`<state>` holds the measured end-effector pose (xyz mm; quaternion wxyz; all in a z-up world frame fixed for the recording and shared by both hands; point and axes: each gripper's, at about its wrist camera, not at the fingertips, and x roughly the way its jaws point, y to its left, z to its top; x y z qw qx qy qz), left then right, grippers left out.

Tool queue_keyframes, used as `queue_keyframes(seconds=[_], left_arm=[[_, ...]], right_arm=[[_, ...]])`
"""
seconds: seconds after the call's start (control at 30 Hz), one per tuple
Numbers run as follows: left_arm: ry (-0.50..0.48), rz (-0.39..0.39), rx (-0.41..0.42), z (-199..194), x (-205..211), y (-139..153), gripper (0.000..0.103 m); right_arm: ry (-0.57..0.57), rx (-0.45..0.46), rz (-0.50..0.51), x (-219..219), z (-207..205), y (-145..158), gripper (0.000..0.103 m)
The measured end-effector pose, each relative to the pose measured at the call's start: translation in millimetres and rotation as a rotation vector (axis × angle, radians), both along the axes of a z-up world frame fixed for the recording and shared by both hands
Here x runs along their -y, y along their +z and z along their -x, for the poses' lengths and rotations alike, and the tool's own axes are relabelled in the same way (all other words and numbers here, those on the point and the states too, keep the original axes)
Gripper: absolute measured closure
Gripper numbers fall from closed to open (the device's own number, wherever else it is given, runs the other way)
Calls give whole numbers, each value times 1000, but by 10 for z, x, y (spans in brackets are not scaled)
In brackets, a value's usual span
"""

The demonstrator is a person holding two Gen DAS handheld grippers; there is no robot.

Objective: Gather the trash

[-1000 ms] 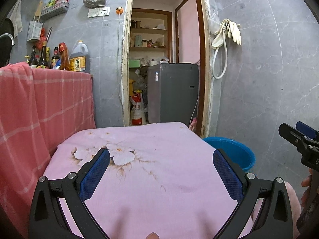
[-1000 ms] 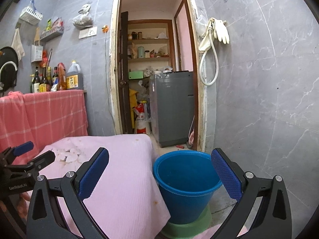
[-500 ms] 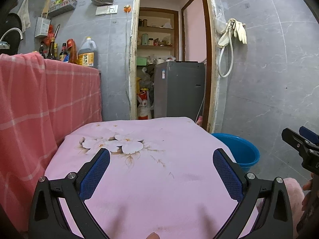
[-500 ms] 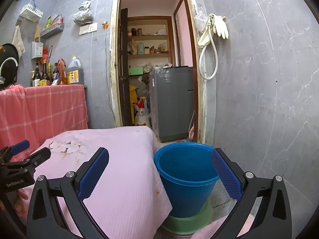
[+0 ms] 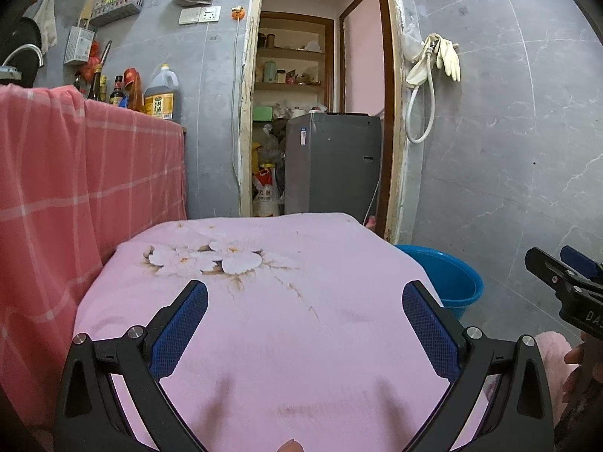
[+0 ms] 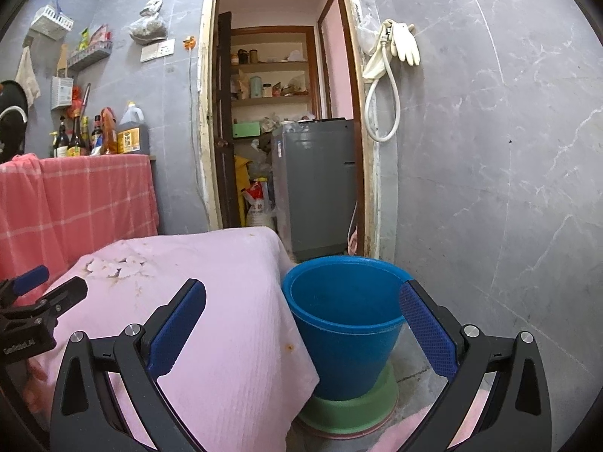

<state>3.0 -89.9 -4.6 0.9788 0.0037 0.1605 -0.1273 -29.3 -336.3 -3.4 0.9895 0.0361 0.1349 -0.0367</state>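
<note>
Just ahead, blue bucket (image 6: 345, 324) sits between the right gripper (image 6: 301, 324) fingers.

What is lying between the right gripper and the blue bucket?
Nothing; in the right wrist view the open right gripper faces the blue bucket across bare air, the pink cloth hanging beside it.

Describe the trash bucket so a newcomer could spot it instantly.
Start at the open doorway in the grey tiled wall, then drop to the floor just right of the pink-covered table. There stands the blue bucket, on a green base. It is the only open blue tub there and looks empty.
</note>
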Motion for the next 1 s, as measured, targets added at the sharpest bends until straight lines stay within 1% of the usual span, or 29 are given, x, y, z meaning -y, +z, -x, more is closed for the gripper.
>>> queue_keyframes(seconds=[0.3, 1.0], left_arm=[[17, 4, -6, 9, -5, -42, 2], [7, 14, -23, 2, 13, -70, 2]], right_arm=[[-9, -17, -5, 22, -11, -68, 0], [-7, -20, -4, 4, -14, -75, 0]])
